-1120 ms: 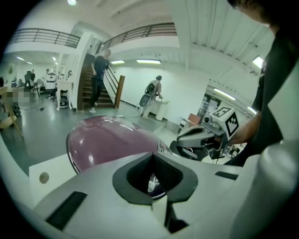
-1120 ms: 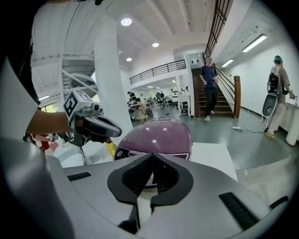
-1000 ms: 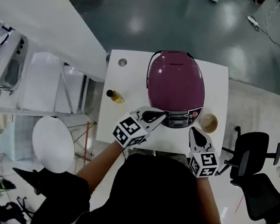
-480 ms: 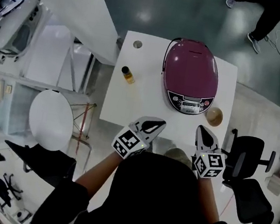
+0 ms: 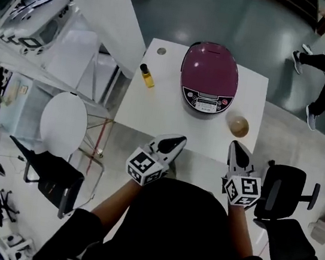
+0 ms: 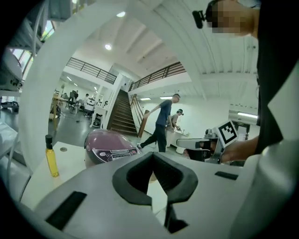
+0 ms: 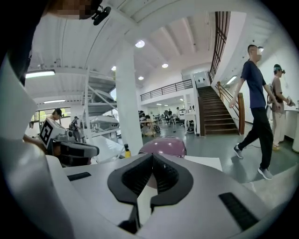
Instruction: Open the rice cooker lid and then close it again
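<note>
Grippers clenched and empty at the near table edge, well apart from the closed rice cooker [image 5: 209, 82].
The white table [image 5: 153, 113] carries the maroon cooker toward its far side, lid [image 5: 210, 64] down and control panel facing the person. The left gripper [image 5: 179, 140] and right gripper [image 5: 234, 145] hover over the near edge, each with its jaws pressed together on nothing. A small brown bowl [image 5: 238, 126] sits just beside the cooker's front right, and a yellow bottle [image 5: 147, 75] stands to its left.

Rice cooker [image 7: 164, 145] — lower part hidden behind right gripper [image 7: 152, 161].
</note>
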Motion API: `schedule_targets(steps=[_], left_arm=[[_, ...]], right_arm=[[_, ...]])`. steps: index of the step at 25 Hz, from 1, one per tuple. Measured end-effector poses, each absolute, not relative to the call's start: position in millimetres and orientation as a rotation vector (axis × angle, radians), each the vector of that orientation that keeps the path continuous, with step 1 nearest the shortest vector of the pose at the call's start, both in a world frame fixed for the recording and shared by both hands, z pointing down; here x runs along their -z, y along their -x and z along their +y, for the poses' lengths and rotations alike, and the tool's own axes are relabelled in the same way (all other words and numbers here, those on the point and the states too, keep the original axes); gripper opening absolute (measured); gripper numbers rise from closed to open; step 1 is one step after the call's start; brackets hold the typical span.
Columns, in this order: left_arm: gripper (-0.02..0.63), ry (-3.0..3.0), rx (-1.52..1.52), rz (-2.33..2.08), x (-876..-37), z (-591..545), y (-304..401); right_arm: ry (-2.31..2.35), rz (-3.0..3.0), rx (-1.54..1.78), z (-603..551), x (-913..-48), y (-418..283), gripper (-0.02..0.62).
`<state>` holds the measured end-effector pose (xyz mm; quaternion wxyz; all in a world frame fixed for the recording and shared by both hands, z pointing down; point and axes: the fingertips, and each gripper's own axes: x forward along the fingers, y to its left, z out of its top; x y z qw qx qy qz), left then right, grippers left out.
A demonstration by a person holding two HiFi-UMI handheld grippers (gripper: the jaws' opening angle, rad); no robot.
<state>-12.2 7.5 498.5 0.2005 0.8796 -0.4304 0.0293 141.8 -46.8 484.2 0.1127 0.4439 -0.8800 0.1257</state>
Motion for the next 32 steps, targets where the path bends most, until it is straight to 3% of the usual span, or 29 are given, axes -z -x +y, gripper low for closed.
schedule_targets(steps=[9, 16, 32], left_arm=[[0.002, -2.448, -0.005, -1.380, -480.2, 81.8, -61.0], [0.002, -2.343, -0.018, -1.599, -480.0, 135.4, -66.6], [0.002, -2.373, 0.027, -1.769, -441.0, 139.7, -29.5]], right_arm=[[-1.353, -2.626, -0.278, 25.3, -479.6, -249.4, 0.000], [-1.324, -2.607, -0.306, 71.4, -482.9, -295.9, 0.000], [-1.404, -2.574, -0.212, 83.0, -455.3, -300.1, 0.000]])
